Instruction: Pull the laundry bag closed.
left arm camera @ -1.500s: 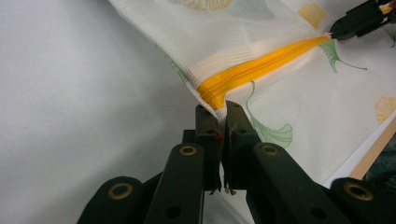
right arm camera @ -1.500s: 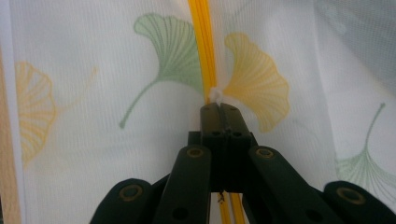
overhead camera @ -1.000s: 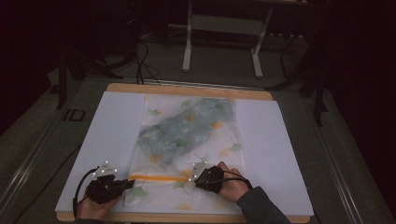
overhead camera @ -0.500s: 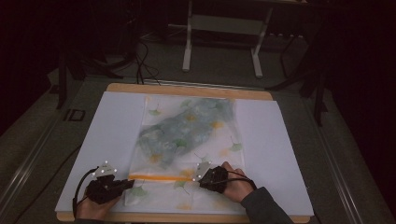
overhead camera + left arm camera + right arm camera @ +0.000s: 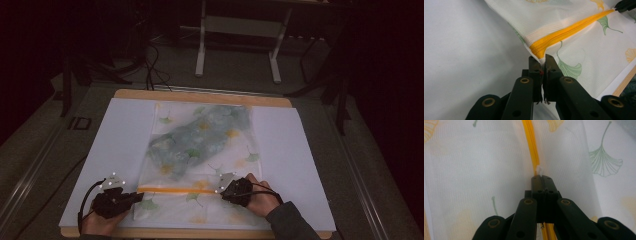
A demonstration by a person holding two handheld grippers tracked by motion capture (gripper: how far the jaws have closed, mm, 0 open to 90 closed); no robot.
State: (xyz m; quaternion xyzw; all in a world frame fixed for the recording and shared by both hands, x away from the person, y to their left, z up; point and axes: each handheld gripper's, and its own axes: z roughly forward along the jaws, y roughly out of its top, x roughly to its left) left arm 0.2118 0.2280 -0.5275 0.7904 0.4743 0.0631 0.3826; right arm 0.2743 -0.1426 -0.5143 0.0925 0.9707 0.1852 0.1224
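On the white sheet (image 5: 100, 150) that covers the counter (image 5: 200, 96), a mesh laundry bag (image 5: 200, 150) printed with green and yellow ginkgo leaves lies flat near the middle, its long side running away from the person, with a bundle of grey-green cloth (image 5: 195, 137) showing through its far half. An orange zipper (image 5: 175, 190) crosses the bag's near end from side to side. At the left, the left tongs (image 5: 137, 196) rest low on the sheet in the person's left hand (image 5: 100, 222), pointing right toward the bag's near left corner; in the left gripper view the left tongs (image 5: 543, 61) are closed on the mesh edge just at the end of the zipper (image 5: 564, 35), with a sliver of fabric pinched between the black jaws and the bag lifted slightly off the sheet there. Along the zipper to the right, the right tongs (image 5: 222, 189) sit at the line's other end, held by the person's right hand (image 5: 260, 200), whose dark sleeve (image 5: 290, 225) comes in from the bottom edge. In the right gripper view the right tongs (image 5: 541, 177) are closed tight on the zipper (image 5: 531, 142), with a small white tab (image 5: 539, 170) of the slider poking out just past the jaw tips, and the mesh (image 5: 474, 170) spreads out on both sides of them.
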